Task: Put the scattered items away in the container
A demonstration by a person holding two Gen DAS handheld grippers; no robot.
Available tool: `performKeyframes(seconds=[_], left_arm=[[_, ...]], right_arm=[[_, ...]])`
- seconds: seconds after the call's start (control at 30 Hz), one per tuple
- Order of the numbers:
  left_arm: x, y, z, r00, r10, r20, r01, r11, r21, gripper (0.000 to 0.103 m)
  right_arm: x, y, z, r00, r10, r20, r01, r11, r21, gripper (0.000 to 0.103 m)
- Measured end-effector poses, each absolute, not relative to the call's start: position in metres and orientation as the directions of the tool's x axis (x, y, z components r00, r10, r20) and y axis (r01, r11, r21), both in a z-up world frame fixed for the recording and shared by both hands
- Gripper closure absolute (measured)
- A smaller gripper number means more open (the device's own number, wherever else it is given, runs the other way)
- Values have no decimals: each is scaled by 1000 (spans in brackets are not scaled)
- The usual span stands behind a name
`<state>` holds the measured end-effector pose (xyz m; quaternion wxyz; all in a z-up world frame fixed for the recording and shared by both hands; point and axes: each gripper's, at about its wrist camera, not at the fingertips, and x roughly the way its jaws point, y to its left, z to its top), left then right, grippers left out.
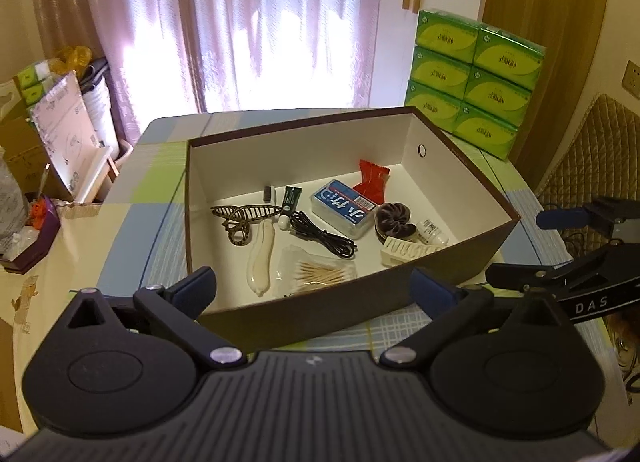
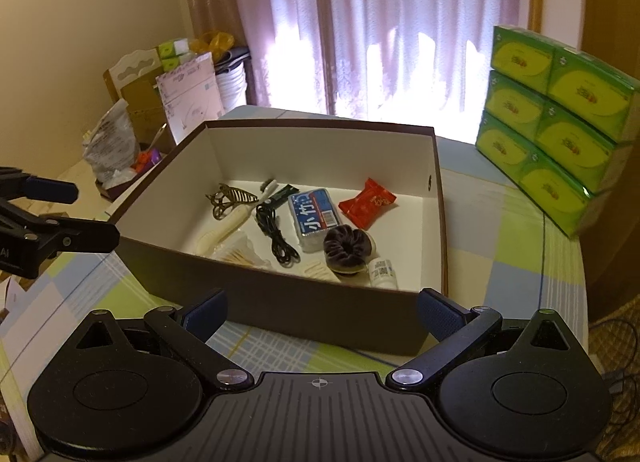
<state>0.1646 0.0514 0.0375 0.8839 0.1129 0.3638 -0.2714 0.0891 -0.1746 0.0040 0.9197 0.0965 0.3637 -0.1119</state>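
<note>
Left gripper (image 1: pixel 312 288) with blue-padded fingers spread wide, nothing between them, held just short of the near wall of the brown cardboard box with white interior (image 1: pixel 460 252). Right gripper (image 2: pixel 322 312) likewise spread and empty, facing the same box (image 2: pixel 280 302) from its other near corner. Each view catches the opposite gripper only in part, cut off at the frame edge.

All visible small items lie inside the box: a bronze metal claw hair clip (image 1: pixel 240 217), a long cream plastic piece (image 1: pixel 262 258) whose identity is hard to make out, a clear bag of wooden cotton swabs (image 1: pixel 320 272), a coiled black cable (image 1: pixel 320 238), a small dark green tube (image 1: pixel 290 199), a blue-and-white plastic case with printed characters (image 1: pixel 344 207), a red foil wrapper (image 1: pixel 372 177), a dark velvet scrunchie (image 1: pixel 394 217), a cream toothed hair clip (image 1: pixel 408 250) and a small white labelled bottle (image 1: pixel 430 229).

From the right wrist, the near wall hides most of the swab bag (image 2: pixel 240 256) and cream clip (image 2: pixel 314 268), while the bottle (image 2: pixel 382 272) shows whole. The left wrist shows both fully.

The box sits on a table covered in a blue, green and white checked cloth (image 2: pixel 500 246). Bare cloth lies between the box and both grippers. Stacked green tissue packs (image 2: pixel 560 141) stand near the box's right wall.
</note>
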Motion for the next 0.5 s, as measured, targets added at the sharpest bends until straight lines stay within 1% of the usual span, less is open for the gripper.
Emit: performKeyframes(seconds=[0.13, 0.27, 0.5], left_arm=[[144, 53, 41, 650, -363, -667, 545, 835, 76, 1], [132, 61, 45, 648, -369, -666, 526, 850, 41, 1], [107, 65, 55, 694, -325, -642, 491, 866, 93, 1]], right_arm=[[81, -166, 5, 698, -156, -699, 296, 951, 84, 0], [74, -159, 5, 696, -155, -701, 298, 951, 86, 0], [58, -147, 18, 724, -155, -672, 309, 944, 115, 0]])
